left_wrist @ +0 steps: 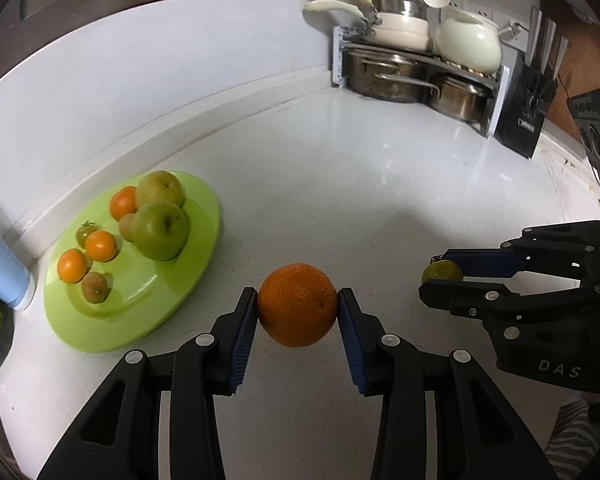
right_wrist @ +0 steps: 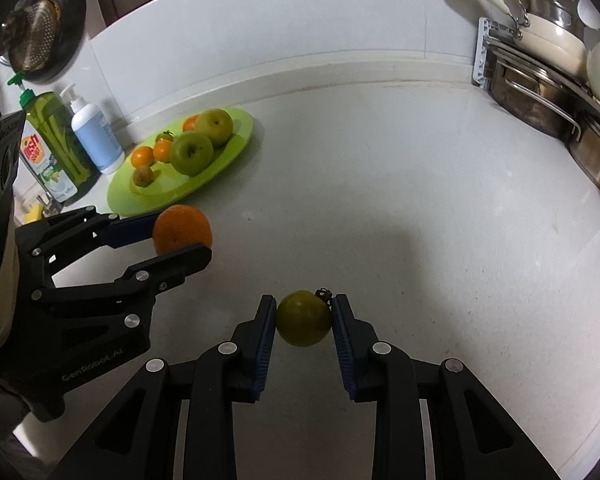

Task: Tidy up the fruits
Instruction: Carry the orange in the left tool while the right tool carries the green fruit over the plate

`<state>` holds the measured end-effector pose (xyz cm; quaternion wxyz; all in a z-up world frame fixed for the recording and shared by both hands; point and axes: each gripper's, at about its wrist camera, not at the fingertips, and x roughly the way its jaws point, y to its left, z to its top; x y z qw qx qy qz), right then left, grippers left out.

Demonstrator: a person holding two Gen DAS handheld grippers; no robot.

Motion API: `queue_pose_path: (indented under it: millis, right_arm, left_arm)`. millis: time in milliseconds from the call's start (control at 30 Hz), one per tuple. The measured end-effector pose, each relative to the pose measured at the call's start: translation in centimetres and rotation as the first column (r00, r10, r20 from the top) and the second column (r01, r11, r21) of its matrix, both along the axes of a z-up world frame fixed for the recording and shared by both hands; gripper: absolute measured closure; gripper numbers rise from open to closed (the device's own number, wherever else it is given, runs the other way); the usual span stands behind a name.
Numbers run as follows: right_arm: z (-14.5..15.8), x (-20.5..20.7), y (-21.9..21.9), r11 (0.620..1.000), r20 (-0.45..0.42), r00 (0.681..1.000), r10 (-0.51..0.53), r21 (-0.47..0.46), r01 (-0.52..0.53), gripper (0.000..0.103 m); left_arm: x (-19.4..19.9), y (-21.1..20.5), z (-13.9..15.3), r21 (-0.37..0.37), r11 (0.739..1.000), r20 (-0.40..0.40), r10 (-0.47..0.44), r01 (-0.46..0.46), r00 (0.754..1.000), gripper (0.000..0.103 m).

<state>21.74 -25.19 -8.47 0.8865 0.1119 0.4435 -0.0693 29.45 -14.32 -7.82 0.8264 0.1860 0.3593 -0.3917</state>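
Orange (left_wrist: 297,305) is gripped by left claw (left_wrist: 298,306), tomato (right_wrist: 304,323) by right claw (right_wrist: 304,322); both should be lowered gently onto bare plate (left_wrist: 140,300).

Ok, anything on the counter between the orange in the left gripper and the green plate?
Nothing: in the left wrist view only bare white counter separates the orange in the left gripper from the green plate.

Dim, soft-shadowed fisheye views, edges warped and vignetted, countertop (left_wrist: 380,184) glaring.

White countertop (left_wrist: 380,200), rack of pots (left_wrist: 412,68), knife block (left_wrist: 526,108), soap bottles (right_wrist: 76,136), hanging strainer (right_wrist: 36,36)
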Motion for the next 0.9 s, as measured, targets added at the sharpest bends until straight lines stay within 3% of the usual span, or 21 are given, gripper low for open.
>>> queue_pose_path:
  millis: [400,900]
  right_arm:
    - [2.8,2.0,2.9,0.991,0.084,0.987,0.135,-0.021,-0.134,0.073]
    - [5.5,8.1,7.3,0.95,0.17,0.935,0.311,-0.082,-0.301,0.073]
  left_arm:
    - [0.7,4.5,2.6,-0.047,0.987,0.0,0.155,-0.155,0.988,0.063]
    - [4.0,10.3,4.2,-0.07,0.937,0.04,0.346,-0.343,0.937,0.063]
